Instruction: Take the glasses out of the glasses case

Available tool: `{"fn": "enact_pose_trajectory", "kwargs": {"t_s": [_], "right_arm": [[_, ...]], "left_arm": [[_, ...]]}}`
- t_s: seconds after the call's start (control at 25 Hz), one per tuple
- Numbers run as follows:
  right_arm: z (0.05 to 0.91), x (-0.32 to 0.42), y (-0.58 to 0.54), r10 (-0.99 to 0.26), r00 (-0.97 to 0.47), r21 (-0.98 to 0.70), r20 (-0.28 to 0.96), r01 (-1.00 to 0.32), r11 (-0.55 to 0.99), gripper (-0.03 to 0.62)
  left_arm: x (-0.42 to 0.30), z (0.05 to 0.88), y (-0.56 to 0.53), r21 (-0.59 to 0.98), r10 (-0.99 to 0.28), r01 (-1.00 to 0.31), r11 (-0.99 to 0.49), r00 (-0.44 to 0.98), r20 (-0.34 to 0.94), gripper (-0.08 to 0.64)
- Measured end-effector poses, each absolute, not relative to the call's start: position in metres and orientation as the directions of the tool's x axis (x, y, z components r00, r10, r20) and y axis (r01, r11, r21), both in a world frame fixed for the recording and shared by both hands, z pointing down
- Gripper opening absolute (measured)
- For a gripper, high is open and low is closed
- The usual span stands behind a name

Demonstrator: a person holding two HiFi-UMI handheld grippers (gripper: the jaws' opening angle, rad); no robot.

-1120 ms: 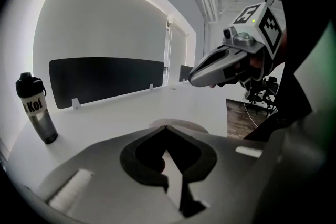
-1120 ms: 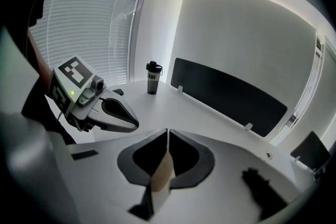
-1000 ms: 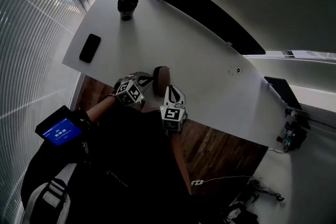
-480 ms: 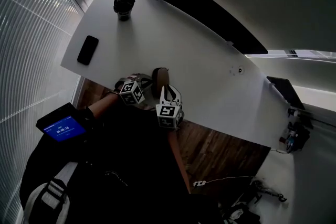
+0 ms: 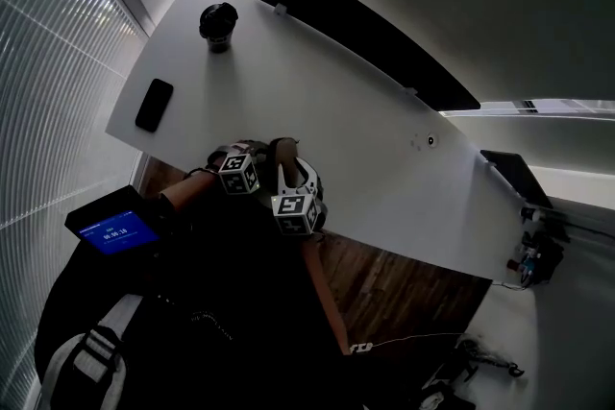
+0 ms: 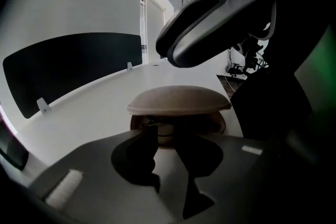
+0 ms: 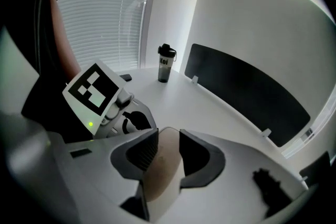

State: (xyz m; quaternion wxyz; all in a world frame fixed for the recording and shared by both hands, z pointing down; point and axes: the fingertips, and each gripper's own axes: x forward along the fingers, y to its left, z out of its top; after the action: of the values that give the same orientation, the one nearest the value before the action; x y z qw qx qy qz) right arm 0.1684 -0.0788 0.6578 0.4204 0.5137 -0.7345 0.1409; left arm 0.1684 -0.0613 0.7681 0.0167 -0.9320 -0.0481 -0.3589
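A brown glasses case [image 5: 284,158] stands near the front edge of the white table [image 5: 365,139], its lid [image 6: 178,100] raised over the lower shell [image 6: 215,126]. Dark glasses [image 6: 157,124] show inside, partly hidden. My left gripper [image 6: 167,136] reaches the shell's front rim, and its fingers look closed on it. My right gripper [image 7: 168,149] comes at the case from above. Its jaws are opening, with the lid's edge [image 7: 165,165] still between them. In the head view the left gripper [image 5: 252,156] is on the case's left and the right gripper [image 5: 292,176] just below the case.
A black phone [image 5: 154,105] lies at the table's left end and a dark bottle [image 5: 218,25] stands at the far corner. A long black panel [image 5: 365,24] runs along the far edge. Wooden floor [image 5: 404,274] lies below the near edge.
Both grippers and the case have shifted left and lower in the head view. The right gripper's cube now sits closer beneath the case.
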Motion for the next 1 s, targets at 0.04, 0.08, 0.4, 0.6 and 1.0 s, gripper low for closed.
{"fn": "enact_pose_trajectory", "kwargs": {"t_s": [0.04, 0.08, 0.4, 0.6, 1.0], "right_arm": [[0.660, 0.166, -0.081, -0.629, -0.123, 0.231, 0.768, -0.862, 0.451, 0.120], [0.662, 0.164, -0.083, -0.620, -0.126, 0.236, 0.774, -0.852, 0.468, 0.123], [0.677, 0.148, -0.092, -0.540, -0.180, 0.182, 0.823, -0.816, 0.549, 0.178], [0.695, 0.150, -0.086, -0.466, -0.127, 0.187, 0.875, -0.801, 0.569, 0.198], [0.717, 0.152, -0.083, -0.453, -0.071, 0.256, 0.889, -0.743, 0.618, 0.199]], "left_arm": [[0.167, 0.771, -0.061, 0.011, 0.086, 0.107, -0.994, 0.730, 0.679, 0.103], [0.167, 0.774, -0.061, 0.018, 0.094, 0.113, -0.993, 0.721, 0.686, 0.103], [0.171, 0.762, -0.061, 0.065, 0.151, 0.144, -0.987, 0.735, 0.660, 0.103], [0.167, 0.766, -0.059, 0.070, 0.169, 0.165, -0.984, 0.729, 0.663, 0.103], [0.170, 0.762, -0.050, 0.055, 0.199, 0.217, -0.975, 0.728, 0.656, 0.103]]}}
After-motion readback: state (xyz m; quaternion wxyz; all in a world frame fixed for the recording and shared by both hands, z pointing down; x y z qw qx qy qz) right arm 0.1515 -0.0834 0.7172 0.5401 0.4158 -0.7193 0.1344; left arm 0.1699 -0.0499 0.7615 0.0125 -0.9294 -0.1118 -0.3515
